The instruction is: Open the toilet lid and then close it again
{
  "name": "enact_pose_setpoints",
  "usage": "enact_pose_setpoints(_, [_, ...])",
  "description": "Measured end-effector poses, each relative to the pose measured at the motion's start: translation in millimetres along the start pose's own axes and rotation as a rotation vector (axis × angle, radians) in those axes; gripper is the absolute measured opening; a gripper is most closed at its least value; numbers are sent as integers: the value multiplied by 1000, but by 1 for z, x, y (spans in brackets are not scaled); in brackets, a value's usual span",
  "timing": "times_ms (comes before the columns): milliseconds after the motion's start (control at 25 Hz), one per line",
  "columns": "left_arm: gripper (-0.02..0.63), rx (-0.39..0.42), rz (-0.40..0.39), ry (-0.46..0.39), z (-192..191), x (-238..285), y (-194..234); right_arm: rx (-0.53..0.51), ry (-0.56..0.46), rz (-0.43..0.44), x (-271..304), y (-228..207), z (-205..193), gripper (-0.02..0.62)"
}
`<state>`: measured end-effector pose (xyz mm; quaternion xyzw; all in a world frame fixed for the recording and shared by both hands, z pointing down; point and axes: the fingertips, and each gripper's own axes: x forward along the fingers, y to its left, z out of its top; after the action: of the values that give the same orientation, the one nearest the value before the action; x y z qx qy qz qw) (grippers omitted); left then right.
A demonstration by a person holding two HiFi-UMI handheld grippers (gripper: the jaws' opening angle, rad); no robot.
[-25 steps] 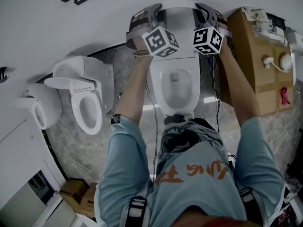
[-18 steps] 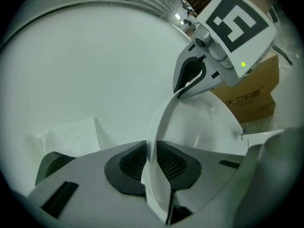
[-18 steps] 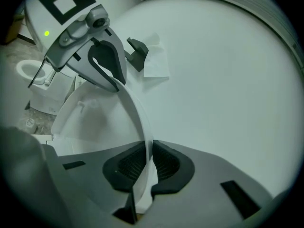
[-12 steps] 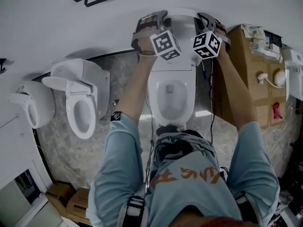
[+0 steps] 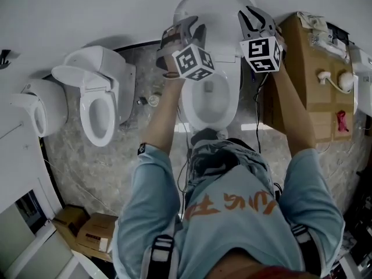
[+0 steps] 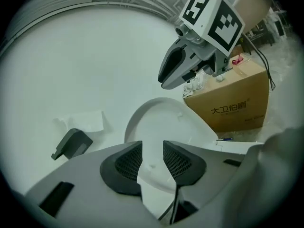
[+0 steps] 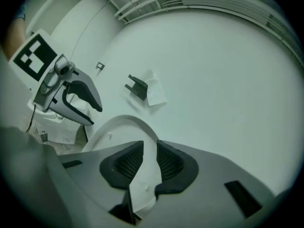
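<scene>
head view, left to right. floor (image 5: 64,156), left edge along the curved wall: a small white fixture (image 5: 36,112), then a second toilet (image 5: 102,106) with its own lid up.

centre, at the floor's back edge against the wall: the task toilet (image 5: 210,100), bowl open to view. the toilet lid (image 5: 215,9) stands raised, upright close to the wall.

left gripper (image 6: 153,148) is at the lid's left rim. jaws opening, with a moderate gap. the lid's white rim shows in the gap, and the pads are not seen pressing on it.

right gripper (image 7: 150,151) is at the lid's right rim. jaws opening, with a narrower gap than the left's. the lid rim runs through the gap, with no clear pinch. each gripper shows in the other's view, across the lid.

right edge of the floor: a cardboard box (image 5: 299,68) just beside the task toilet. small white items sit on top, too small to tell.
</scene>
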<state>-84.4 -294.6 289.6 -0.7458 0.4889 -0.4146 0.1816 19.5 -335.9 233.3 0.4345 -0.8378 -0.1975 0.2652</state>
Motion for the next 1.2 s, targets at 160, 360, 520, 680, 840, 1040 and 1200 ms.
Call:
enact_pose_setpoints(160, [153,-79,-1,34,-18,-48,-40,76,-40,18,-50,19,-9,92])
enact_pose_setpoints(360, [153,-122,-45,85,-44,-86,-101,166,-43,85,-91,59,-47,92])
enact_pose_setpoints(520, [153,-135,-111,141,-70,-99,-158,204,-14,213,-105,110,-90,91])
enact_pose_setpoints(680, [146,-123,-201,246,-110,-112,-227,229,35,315,-126,175,-136,91])
enact_pose_setpoints(840, [147,-131,-291,289,-149,-119,-284,222,76,442,-141,242,-173,104])
enact_pose_setpoints(1040, [183,-43,-429,331,-186,-123,-365,187,167,643,-166,319,-234,133])
enact_pose_setpoints(1200, [226,39,-586,360,-221,-132,-431,164,243,789,-190,377,-275,172])
